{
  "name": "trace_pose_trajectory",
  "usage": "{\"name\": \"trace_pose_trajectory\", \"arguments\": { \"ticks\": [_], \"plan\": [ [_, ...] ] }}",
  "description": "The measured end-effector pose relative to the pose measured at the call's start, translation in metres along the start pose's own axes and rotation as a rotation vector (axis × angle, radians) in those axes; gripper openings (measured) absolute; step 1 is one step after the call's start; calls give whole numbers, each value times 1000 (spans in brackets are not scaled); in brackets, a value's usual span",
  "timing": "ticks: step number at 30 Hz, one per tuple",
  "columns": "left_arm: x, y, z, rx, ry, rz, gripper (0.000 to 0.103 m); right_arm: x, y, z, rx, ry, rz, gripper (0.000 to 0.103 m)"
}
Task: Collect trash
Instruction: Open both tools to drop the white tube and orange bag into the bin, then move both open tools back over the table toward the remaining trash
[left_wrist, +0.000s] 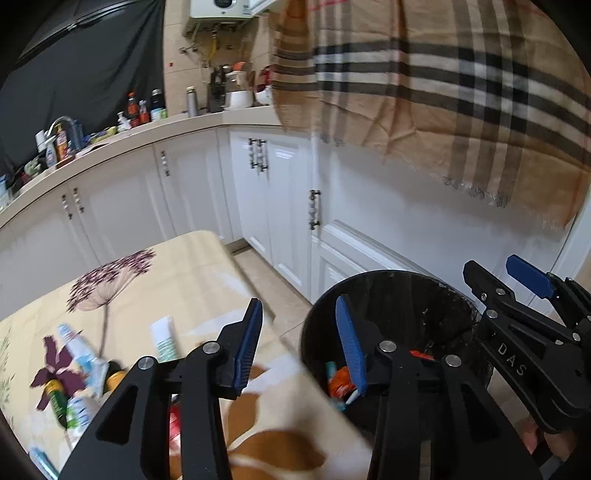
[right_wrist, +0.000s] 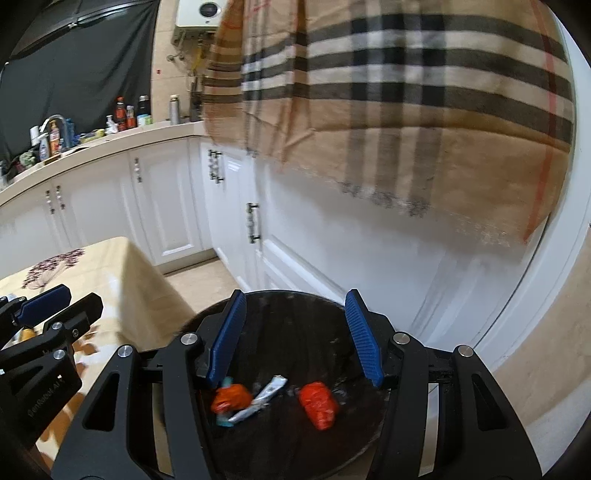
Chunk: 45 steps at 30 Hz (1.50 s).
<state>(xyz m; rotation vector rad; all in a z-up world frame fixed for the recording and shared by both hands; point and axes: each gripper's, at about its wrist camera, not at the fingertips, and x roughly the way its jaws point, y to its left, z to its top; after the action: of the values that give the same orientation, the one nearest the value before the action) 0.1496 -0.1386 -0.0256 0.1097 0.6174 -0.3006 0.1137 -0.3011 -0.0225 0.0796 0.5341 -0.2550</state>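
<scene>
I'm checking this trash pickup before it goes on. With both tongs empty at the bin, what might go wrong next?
1. The left tongs and right tongs hang close together by the black bin; they might collide.
2. The remaining tubes and small bottle lie bunched on the tablecloth; a grab may snag cloth or knock one off.

Both the left gripper (left_wrist: 299, 332) and the right gripper (right_wrist: 295, 332) are black plastic with ribbed blue pads (right_wrist: 364, 338), silver screws and white lettering.
</scene>
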Motion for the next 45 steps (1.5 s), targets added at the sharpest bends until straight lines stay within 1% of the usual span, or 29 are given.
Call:
{"name": "trace_pose_trajectory", "arguments": {
  "ticks": [3, 9, 13, 19, 23, 28, 35, 40, 45],
  "plan": [
    [-13, 18, -7, -28, 7, 30, 42, -10, 17, -2, -14, 3, 47, 54],
    [-45, 68, -30, -100, 26, 129, 43, -32, 63, -10, -70, 11, 153, 54],
    [-69, 106, -51, -167, 38, 206, 43, -43, 96, -17, -110, 24, 228, 54],
    [-99, 154, -82, -240, 62, 314, 43, -61, 139, -28, -173, 39, 307, 54],
    [-118, 183, -104, -300, 83, 365, 43, -76, 166, -38, -223, 51, 357, 54],
    [-137, 209, -127, -344, 102, 421, 43, -93, 192, -53, -281, 77, 415, 54],
    [-160, 234, -156, -394, 124, 486, 43, -111, 220, -75, -350, 110, 474, 54],
    [-173, 247, -169, -436, 130, 508, 43, -119, 234, -85, -397, 128, 494, 54],
    [-179, 253, -177, -441, 131, 524, 43, -118, 239, -88, -420, 151, 493, 54]
  ]
}}
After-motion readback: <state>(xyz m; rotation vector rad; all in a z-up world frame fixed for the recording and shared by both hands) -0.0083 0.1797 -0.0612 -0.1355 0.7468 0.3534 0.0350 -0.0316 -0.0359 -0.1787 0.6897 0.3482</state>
